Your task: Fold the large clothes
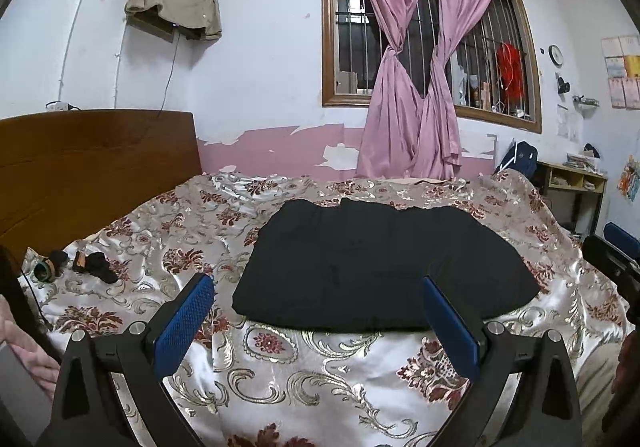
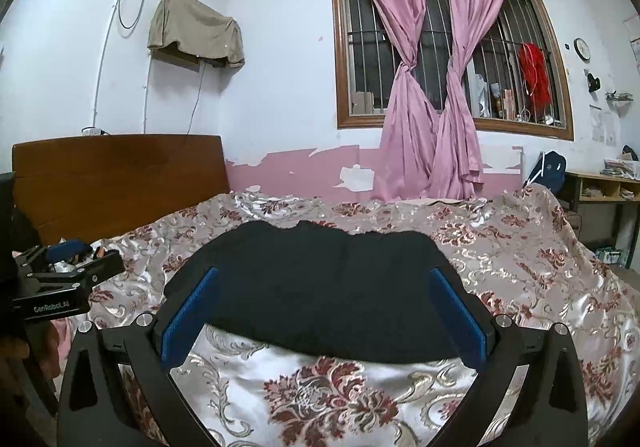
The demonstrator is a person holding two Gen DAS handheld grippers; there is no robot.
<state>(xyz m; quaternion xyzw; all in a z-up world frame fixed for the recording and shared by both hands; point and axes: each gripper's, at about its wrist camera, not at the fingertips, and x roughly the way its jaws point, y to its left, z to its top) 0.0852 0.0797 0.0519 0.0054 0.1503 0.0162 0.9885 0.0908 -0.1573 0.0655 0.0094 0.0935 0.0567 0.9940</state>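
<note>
both claws are spread wide and hold nothing. the left claw point(image 1: 318, 321) hovers over the bed cover point(image 1: 320, 379) just before the near edge of the black garment point(image 1: 376, 267); the right claw point(image 2: 324, 317) frames the same near edge in its own view, also not touching it.

the garment lies flat near the middle of the bed point(image 2: 520, 267), already in a thick rectangle shape, so i judge that some folds are done and one more fold, or only a last smoothing, remains. i cannot tell how many layers it has, because the cloth is too dark to show seams.

to do the next step well, i would bring each claw down on one near corner, well apart from each other, so the edge stays straight between them. each claw should take all layers together, not only the top one, or the stack will open when it rises. the cover is shiny and looks slippery, so the lower finger must slide under the garment without catching the cover too. then lift both corners at the same height, carry them toward the far edge, which is wavy, and lay them down evenly.

the small dark things point(image 1: 96, 265) near the headboard point(image 1: 100, 167) are well apart and should not disturb.
</note>
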